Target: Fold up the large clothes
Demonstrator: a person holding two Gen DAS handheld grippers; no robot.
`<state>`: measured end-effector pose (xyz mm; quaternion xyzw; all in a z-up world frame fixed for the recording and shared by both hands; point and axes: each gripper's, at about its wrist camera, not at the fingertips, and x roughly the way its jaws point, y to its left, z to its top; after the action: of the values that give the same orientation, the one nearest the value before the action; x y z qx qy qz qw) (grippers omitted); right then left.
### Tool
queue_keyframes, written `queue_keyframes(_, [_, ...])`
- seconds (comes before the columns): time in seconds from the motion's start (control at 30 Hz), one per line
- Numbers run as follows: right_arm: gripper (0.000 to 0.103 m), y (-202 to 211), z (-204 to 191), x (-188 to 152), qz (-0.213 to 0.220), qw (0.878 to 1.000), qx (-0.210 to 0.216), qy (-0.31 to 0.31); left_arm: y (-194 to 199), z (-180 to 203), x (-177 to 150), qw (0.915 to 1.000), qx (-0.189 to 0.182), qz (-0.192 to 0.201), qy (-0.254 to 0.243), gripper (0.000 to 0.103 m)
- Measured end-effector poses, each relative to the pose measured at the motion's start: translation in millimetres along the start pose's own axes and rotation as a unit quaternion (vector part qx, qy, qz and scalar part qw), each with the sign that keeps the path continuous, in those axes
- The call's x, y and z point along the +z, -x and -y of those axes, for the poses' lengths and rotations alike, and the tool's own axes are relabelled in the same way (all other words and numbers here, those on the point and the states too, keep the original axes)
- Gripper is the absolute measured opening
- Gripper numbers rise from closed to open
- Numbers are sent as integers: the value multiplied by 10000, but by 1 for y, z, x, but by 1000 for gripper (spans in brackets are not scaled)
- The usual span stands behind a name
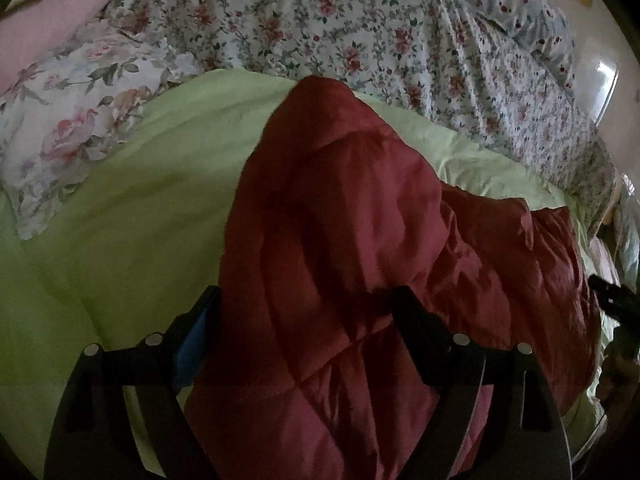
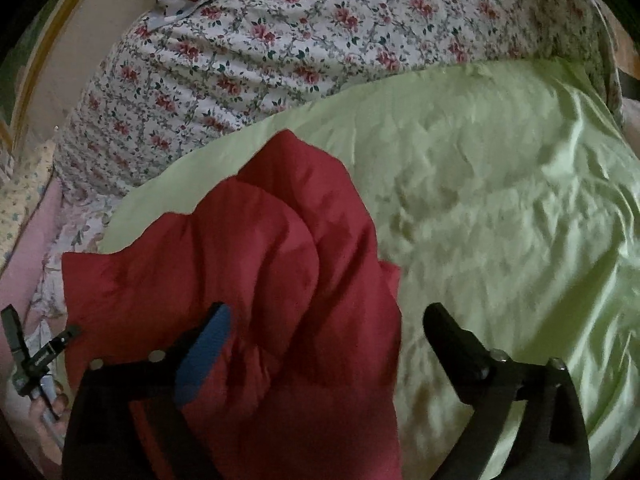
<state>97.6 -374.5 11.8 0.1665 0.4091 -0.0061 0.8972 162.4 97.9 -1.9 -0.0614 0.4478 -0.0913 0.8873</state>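
Both tongs, left tongs (image 1: 306, 304) and right tongs (image 2: 328, 316), gape wide over the red quilted jacket (image 1: 360, 216), gripping nothing; the jacket lies on the green sheet (image 2: 500, 200)

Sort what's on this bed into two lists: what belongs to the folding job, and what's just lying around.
Part of the job:
- red quilted garment, bunched on the green sheet
- green sheet, the surface under it
- left tool, open over the garment
- right tool, open

Just lying about:
- floral bedspread
- rose-print pillow
- pink cloth
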Motion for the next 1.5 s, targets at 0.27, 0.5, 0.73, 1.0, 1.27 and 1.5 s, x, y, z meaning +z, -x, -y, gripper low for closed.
queue_keyframes(0.27, [81,-35,-36,11,-208,9977,-285,587,-19,17,2,9993,6,-189,-335,70])
queue_keyframes(0.5, [22,-29,-45,12,-24,9964,-429,726,-10,10,13,9989,-390,-24,-245,21])
queue_keyframes(0.73, [17,-24,-41,28,194,9979,-275,545,-19,3,32,9978,-646,93,112,19])
queue_keyframes(1.0, [16,-51,-26,33,4,9990,-365,259,-49,-5,37,9962,-768,-132,400,19])
queue_keyframes(1.27, [16,-64,-14,34,-101,9994,-339,26,-65,-8,38,9957,-777,-218,464,19])
queue_keyframes(1.5, [17,-69,-8,35,-174,9994,-290,-115,-65,-14,36,9941,-858,-255,618,24])
